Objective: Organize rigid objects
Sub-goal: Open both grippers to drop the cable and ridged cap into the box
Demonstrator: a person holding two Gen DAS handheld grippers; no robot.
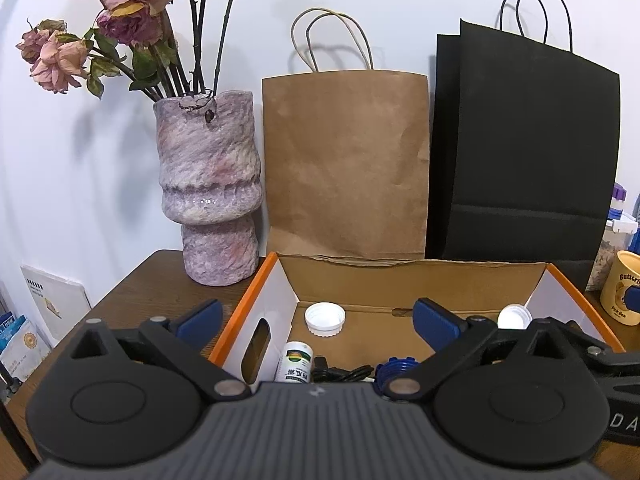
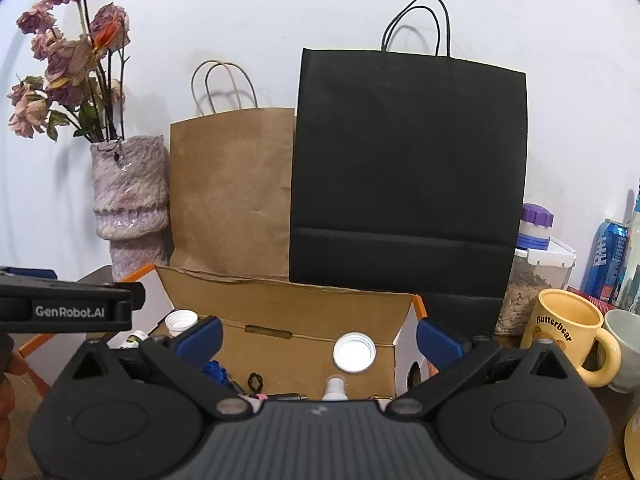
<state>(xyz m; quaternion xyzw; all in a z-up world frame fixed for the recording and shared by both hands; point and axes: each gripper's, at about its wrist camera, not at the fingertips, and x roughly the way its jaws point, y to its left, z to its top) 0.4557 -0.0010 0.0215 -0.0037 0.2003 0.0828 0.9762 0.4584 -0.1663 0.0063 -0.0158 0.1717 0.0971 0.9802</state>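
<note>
Two white caps (image 1: 325, 319) in cardboard box (image 1: 400, 276); medicine bottle (image 1: 297, 362) too.

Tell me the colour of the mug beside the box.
Pale yellow mug with brown "Butterbear" lettering, clearest in the right wrist view.

Bright, even light; soft wall shadows; fisheye-curved, dark corners.

Right tongs (image 2: 318, 338) gape over the cardboard box (image 2: 288, 300).
</note>
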